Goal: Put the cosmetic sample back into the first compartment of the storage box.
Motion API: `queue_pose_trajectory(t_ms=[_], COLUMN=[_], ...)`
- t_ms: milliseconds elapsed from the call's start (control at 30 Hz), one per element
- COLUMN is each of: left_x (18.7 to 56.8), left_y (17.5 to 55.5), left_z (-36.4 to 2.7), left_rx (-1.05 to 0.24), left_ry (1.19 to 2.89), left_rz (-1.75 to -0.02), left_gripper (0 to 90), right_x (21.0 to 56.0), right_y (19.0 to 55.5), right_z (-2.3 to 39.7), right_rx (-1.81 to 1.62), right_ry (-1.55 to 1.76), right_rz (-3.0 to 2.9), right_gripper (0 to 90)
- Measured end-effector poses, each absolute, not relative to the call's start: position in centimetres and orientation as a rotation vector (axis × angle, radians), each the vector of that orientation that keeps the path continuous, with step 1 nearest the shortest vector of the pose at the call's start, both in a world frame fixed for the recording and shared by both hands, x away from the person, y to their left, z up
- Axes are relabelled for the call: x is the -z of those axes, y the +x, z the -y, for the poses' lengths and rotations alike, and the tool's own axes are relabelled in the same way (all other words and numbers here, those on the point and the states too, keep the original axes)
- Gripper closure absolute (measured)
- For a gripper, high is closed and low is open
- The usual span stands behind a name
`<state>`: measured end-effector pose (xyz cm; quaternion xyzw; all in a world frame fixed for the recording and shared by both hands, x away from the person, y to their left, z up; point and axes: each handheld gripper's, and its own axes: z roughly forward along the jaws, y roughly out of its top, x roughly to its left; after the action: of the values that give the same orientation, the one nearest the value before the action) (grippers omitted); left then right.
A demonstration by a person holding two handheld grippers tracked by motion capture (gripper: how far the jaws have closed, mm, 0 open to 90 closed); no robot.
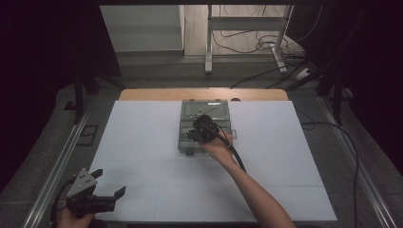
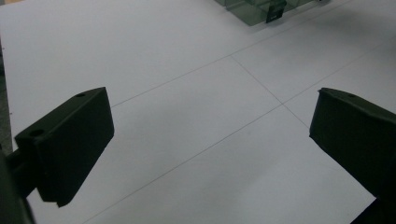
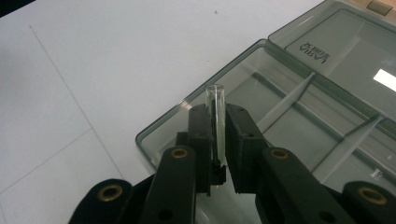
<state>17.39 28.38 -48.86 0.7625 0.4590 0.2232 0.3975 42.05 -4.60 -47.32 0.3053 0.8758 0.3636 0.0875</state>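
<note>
On the white table sheet [image 1: 142, 142] a smoky clear plastic compartment box [image 3: 299, 116] lies with its lid open, and above its divided tray the right gripper [image 3: 217, 116] pinches a small clear glass tube [image 3: 215, 105] upright (top poking out), while the left gripper [image 1: 102, 185] hovers wide open near the front corner.

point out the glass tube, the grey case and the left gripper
glass tube [image 3: 215, 100]: right gripper view, on its upper end above the jaws
grey case [image 1: 189, 142]: high view, on its near left corner
left gripper [image 1: 110, 184]: high view, midway between its open jaws
</note>
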Motion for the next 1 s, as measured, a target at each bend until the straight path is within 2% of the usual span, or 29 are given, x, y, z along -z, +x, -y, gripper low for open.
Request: queue_pose_trajectory(t_ms=[1000], left_x=[48.9], left_y=[17.5], left_z=[-28.5], left_rx=[-0.549], left_ry=[1.926], left_rz=[-1.164], left_gripper=[0.5], right_x=[48.0], right_y=[45.6], right_z=[2.5], right_rx=[-1.052], right_ry=[0.977], right_rz=[-2.552], right_gripper=[80.3])
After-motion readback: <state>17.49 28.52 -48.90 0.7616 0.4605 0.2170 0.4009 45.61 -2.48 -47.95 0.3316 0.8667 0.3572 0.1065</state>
